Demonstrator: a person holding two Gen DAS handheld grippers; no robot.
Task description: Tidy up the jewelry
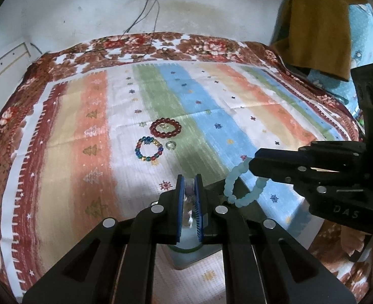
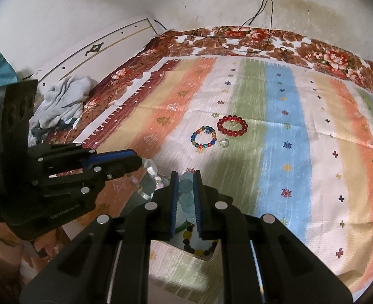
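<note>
On the striped cloth (image 1: 211,96) spread over the bed, a red bead bracelet (image 1: 165,127), a multicoloured bead bracelet (image 1: 148,149) and a small clear ring (image 1: 170,145) lie close together, apparently the start of a sorted group. The left tool (image 1: 189,185) is nearly closed on a string of clear and pale beads (image 1: 189,192), and the right tool (image 2: 185,185) stands narrow around a pale blue bracelet (image 1: 239,185). Both hang above a box (image 2: 184,250) holding more beads, which suggests each piece is being carried out to join the group.
</note>
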